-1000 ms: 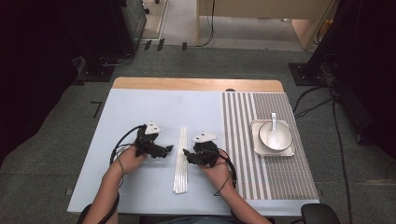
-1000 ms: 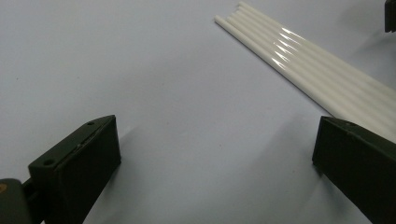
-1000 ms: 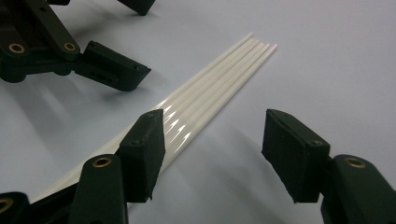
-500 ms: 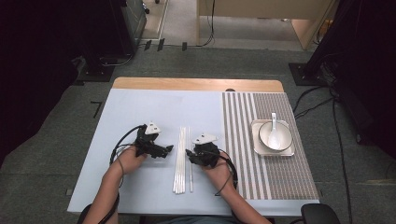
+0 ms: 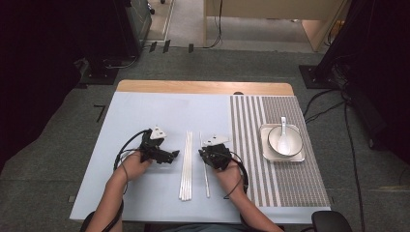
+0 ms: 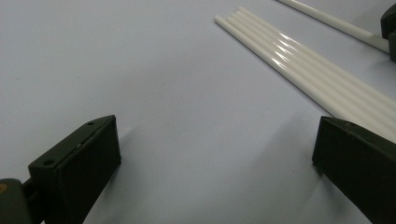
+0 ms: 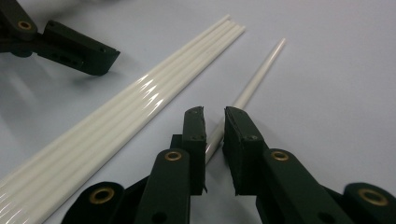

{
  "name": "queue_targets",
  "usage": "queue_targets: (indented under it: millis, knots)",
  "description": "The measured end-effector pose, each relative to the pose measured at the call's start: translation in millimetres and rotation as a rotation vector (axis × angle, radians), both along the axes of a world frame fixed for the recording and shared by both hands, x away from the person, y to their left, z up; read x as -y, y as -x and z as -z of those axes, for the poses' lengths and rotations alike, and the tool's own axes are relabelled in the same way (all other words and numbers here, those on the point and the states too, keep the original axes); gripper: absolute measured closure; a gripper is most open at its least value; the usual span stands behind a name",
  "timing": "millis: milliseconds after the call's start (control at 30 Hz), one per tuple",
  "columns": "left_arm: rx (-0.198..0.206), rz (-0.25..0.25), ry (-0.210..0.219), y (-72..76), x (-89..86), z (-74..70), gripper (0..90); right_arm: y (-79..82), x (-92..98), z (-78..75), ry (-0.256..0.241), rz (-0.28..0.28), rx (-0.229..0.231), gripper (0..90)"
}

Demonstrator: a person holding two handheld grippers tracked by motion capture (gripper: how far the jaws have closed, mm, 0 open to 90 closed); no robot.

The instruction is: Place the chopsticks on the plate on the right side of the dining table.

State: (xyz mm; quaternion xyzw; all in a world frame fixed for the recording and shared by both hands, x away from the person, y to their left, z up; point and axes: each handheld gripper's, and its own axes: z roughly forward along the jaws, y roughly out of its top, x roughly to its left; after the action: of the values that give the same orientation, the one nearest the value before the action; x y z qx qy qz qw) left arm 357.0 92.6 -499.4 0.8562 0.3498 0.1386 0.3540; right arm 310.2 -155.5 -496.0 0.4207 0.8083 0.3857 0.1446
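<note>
Several white chopsticks lie side by side as a bundle on the pale blue table, between my two grippers. A single white chopstick lies apart, just right of the bundle. My right gripper is shut on this single chopstick; in the right gripper view its jaws pinch the stick near its thick end, low over the table. My left gripper rests left of the bundle, open and holding nothing. In the left gripper view its jaws stand wide apart, with the bundle beside the right jaw.
A striped grey placemat covers the table's right part. On it stands a square white plate carrying a white bowl with a spoon in it. A wooden strip runs along the far edge.
One chopstick has come away from the bundle and moved right with the right gripper shut on it. The left gripper has stayed in place.
</note>
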Motion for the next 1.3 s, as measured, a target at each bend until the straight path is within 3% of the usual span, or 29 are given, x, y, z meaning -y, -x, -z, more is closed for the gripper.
queue_targets:
  millis: [267,500,667,1000,1133,1300]
  knots:
    - [-0.001,0.000,0.001,0.0,0.1,0.0,0.5,-4.6,9.1,-2.7,0.026,-0.006,0.003,82.7]
    - [0.000,0.000,0.001,0.0,0.0,0.0,0.5,-11.7,20.3,-0.4,-0.035,0.032,-0.029,83.9]
    - [0.000,0.000,0.001,0.0,0.0,0.0,0.6,-13.0,25.3,0.1,-0.048,0.049,-0.037,84.3]
    - [-0.001,0.000,0.001,0.0,0.0,0.0,0.6,-21.7,25.3,-0.2,-0.038,0.025,-0.031,84.4]
    - [-0.001,-0.001,0.002,0.0,0.0,0.1,0.5,-26.7,26.8,0.9,-0.056,0.031,-0.037,84.2]
    - [0.000,0.000,0.001,0.0,0.0,0.0,0.6,-23.6,28.7,0.0,-0.077,0.048,-0.020,77.5]
